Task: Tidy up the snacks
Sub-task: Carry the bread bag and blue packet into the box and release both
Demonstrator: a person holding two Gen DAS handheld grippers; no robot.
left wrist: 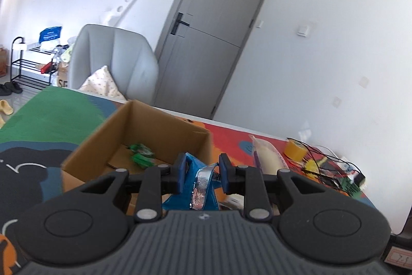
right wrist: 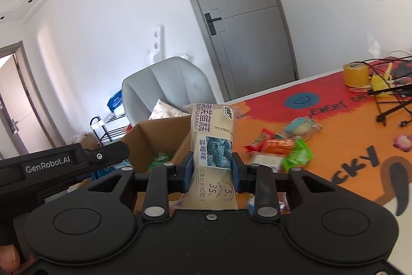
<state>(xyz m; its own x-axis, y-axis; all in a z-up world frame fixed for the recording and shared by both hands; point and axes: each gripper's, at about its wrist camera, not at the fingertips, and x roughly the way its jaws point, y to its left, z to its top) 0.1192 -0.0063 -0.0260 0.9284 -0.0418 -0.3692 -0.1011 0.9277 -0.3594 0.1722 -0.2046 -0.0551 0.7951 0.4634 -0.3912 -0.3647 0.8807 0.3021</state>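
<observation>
Bright even daylight, fisheye-bent edges, slight motion blur, dark vignetted corners

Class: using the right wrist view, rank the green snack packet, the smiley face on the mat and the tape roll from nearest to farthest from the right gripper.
1. Green snack packet, just right of the right gripper.
2. Smiley face, mid-mat.
3. Tape roll, far right.

Grey door (left wrist: 206, 43) upper centre; grey armchair (left wrist: 113, 61) left of it; yellow tape roll (right wrist: 356, 74) on worktop (right wrist: 334, 146), right.
</observation>
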